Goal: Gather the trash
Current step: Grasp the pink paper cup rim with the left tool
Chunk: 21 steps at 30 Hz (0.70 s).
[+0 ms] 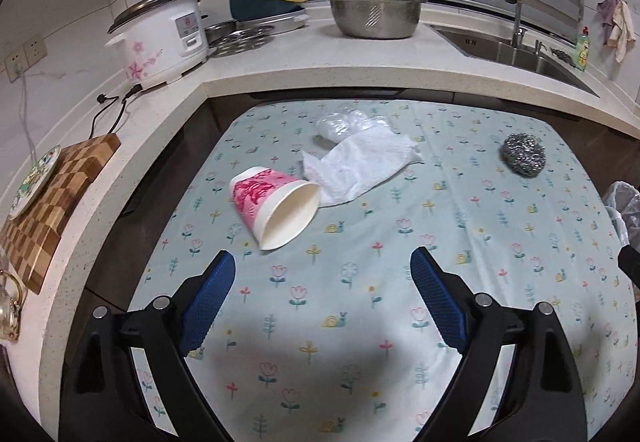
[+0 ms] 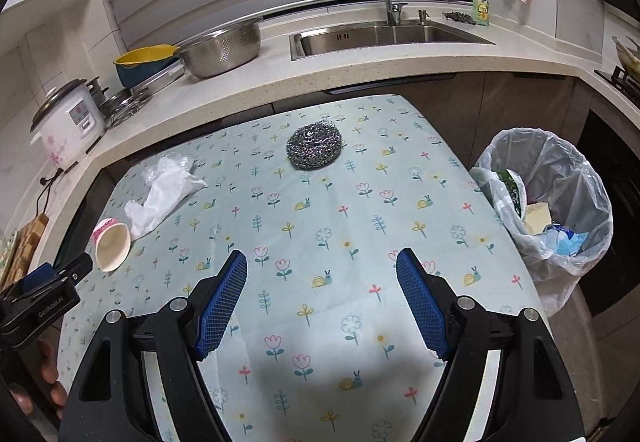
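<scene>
Paper cup (image 1: 276, 212) lies on its side at centre-left of the left wrist view, mouth toward the camera, on the floral tablecloth (image 1: 360, 322). White crumpled tissue (image 1: 360, 166) touches its rim, upper right; clear plastic wrap (image 1: 340, 124) just behind. Steel scourer (image 2: 314, 146) sits apart, upper centre of the right view. Lined trash bin (image 2: 560, 210) stands off the cloth's right edge. Left gripper (image 1: 322, 270) jaws apart, empty, near the cup. Right gripper (image 2: 322, 268) jaws apart, empty, over bare cloth.
</scene>
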Each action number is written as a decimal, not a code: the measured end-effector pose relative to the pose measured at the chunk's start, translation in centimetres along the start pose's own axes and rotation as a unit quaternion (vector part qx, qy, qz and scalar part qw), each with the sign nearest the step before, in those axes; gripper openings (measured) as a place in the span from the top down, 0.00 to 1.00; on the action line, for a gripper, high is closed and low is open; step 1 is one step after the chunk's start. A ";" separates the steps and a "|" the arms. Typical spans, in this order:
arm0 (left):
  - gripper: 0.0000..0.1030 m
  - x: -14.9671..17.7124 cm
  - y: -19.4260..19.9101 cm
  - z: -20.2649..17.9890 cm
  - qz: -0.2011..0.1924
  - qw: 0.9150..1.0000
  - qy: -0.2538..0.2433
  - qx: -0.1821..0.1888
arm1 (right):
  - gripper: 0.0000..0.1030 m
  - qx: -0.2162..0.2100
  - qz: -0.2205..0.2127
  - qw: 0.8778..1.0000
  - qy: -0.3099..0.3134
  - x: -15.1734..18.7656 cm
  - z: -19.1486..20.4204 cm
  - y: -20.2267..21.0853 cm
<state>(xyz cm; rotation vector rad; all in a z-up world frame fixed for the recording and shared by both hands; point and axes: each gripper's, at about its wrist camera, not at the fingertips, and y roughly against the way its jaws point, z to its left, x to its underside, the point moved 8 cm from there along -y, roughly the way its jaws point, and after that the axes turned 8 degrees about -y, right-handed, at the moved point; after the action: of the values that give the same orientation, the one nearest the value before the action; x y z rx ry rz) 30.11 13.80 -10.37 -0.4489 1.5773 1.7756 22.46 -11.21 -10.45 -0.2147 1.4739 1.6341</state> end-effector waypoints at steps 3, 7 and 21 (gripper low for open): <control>0.17 0.4 -1.6 2.1 0.010 1.000 0.008 -0.016 | 0.28 -0.001 0.008 1.000 0.007 0.2 1.3 -1.3; 0.17 0.6 -4.0 4.1 0.023 0.999 0.013 -0.030 | 0.28 -0.001 0.018 1.000 0.010 0.2 2.8 -3.1; 0.19 0.3 -10.3 7.5 0.048 0.997 0.020 -0.049 | 0.28 -0.014 0.046 0.998 0.030 0.7 8.5 -9.2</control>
<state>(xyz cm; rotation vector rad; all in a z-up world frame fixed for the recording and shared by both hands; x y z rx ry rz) 38.52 21.15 -16.46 -0.4648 1.5670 1.9347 31.99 -4.55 -15.13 -0.2160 1.5258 1.7374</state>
